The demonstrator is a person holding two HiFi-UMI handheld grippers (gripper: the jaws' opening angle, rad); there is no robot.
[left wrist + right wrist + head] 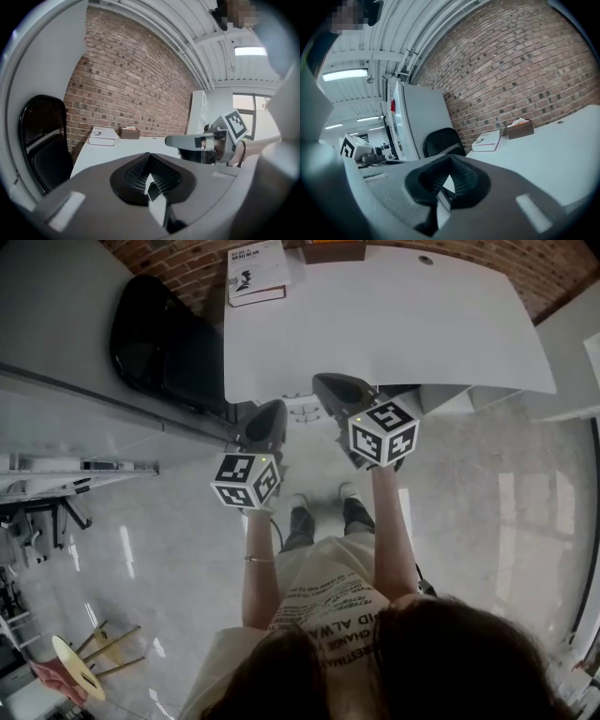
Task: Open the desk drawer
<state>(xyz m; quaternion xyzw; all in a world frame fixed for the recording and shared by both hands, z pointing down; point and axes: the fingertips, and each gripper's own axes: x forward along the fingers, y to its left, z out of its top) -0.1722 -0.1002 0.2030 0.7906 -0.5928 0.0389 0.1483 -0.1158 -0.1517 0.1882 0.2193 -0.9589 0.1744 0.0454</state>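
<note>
Left gripper (270, 414), right gripper (334, 386) before desk (394, 324), drawer unseen

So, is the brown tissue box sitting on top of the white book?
No, the brown tissue box stands on the white desk beside the book.

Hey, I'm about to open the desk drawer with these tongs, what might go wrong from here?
Both the left tongs and right tongs are shut and empty, so they may just bump the drawer rather than grip it. No drawer shows under the white desk; reaching blind could knock its edge.
</note>
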